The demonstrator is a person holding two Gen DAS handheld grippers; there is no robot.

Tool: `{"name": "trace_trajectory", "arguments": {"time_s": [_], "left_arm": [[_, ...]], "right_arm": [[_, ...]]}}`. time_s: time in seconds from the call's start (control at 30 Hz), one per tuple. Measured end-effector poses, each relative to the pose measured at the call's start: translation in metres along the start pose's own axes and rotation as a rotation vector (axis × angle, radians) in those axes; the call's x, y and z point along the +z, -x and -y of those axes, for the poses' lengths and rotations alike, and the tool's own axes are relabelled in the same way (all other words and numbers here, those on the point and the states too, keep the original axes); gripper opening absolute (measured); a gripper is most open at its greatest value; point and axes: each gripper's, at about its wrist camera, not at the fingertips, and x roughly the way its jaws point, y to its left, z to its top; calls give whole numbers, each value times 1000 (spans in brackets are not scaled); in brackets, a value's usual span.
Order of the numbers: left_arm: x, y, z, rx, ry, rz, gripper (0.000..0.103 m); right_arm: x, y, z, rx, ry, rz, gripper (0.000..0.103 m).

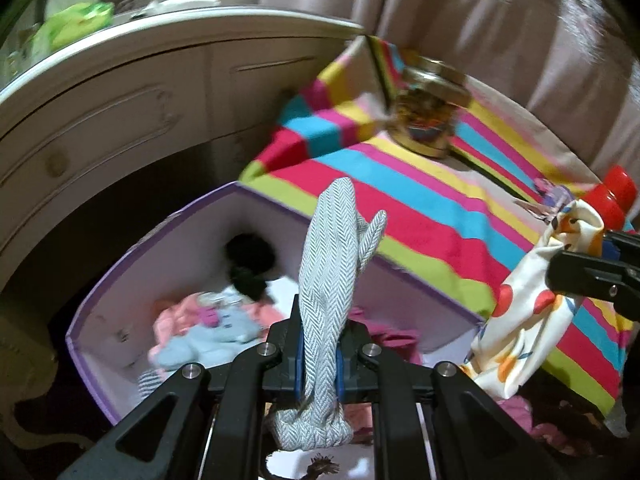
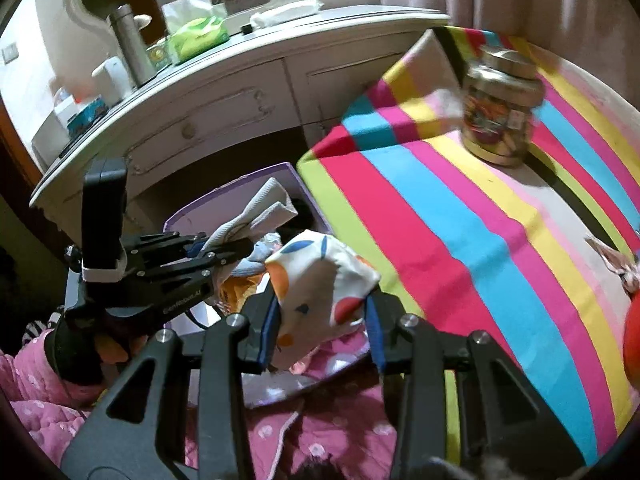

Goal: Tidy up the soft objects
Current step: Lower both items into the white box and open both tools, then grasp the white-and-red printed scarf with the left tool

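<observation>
The grey herringbone mitten (image 1: 332, 280) is clamped in the left hand-held gripper (image 1: 318, 364) above the purple-rimmed box (image 1: 120, 264), whose blurred contents are mostly unreadable. The right hand-held gripper (image 2: 322, 320) grips a white patterned pouch (image 2: 320, 292) beside the striped bench (image 2: 460, 240). A red object (image 2: 632, 344) is cut off at the edge.

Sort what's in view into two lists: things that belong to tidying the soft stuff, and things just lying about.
Part of the job:
- grey herringbone mitten, clamped in the left gripper
- white patterned cloth pouch, pinched in the right gripper
- purple-edged box, soft items already inside

Lying about:
- gold-lidded jar on the striped cloth
- metal flask
- green packet
- white dresser
</observation>
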Motion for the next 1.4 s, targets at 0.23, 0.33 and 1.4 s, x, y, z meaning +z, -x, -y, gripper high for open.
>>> {"name": "trace_trajectory", "arguments": {"time_s": [0.23, 0.33, 1.4], "left_arm": [[-7, 0, -32, 77, 72, -5, 14], [-4, -3, -49, 135, 185, -3, 35], [94, -205, 432, -638, -794, -76, 76]], "right_arm": [[9, -37, -22, 84, 25, -28, 45], [10, -48, -24, 145, -6, -1, 54], [-214, 200, 291, -622, -739, 307, 72]]}}
